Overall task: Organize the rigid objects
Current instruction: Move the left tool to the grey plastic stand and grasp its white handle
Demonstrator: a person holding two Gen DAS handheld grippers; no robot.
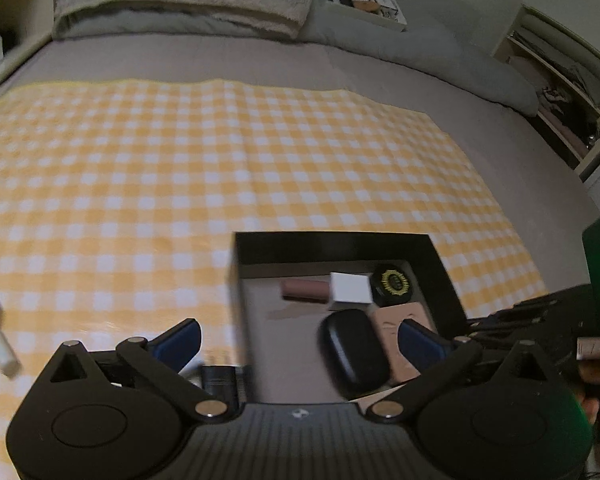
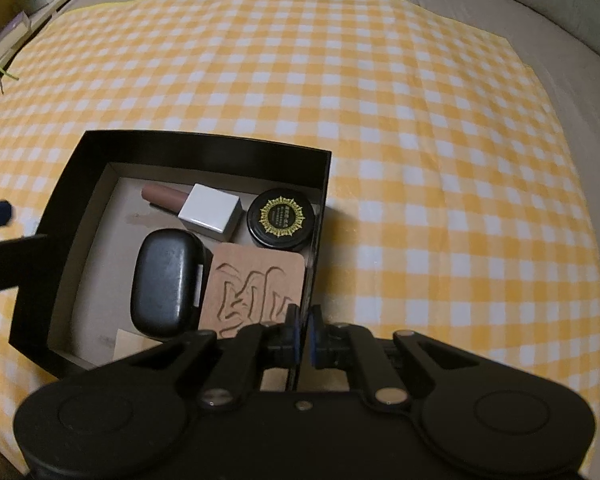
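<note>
Black box on a yellow checked cloth, one gripper spread above it, the other pinching its wall.

Left wrist view: the left gripper stands spread wide with nothing between its blue pads, above the black box, which holds a black case, a white-capped bottle, a round black jar and a tan carved tile. Right wrist view: the right gripper is pressed together on the box's right wall, near its nearer corner; the box sits on the checked cloth, the tile lying just beside the pinched wall.
</note>
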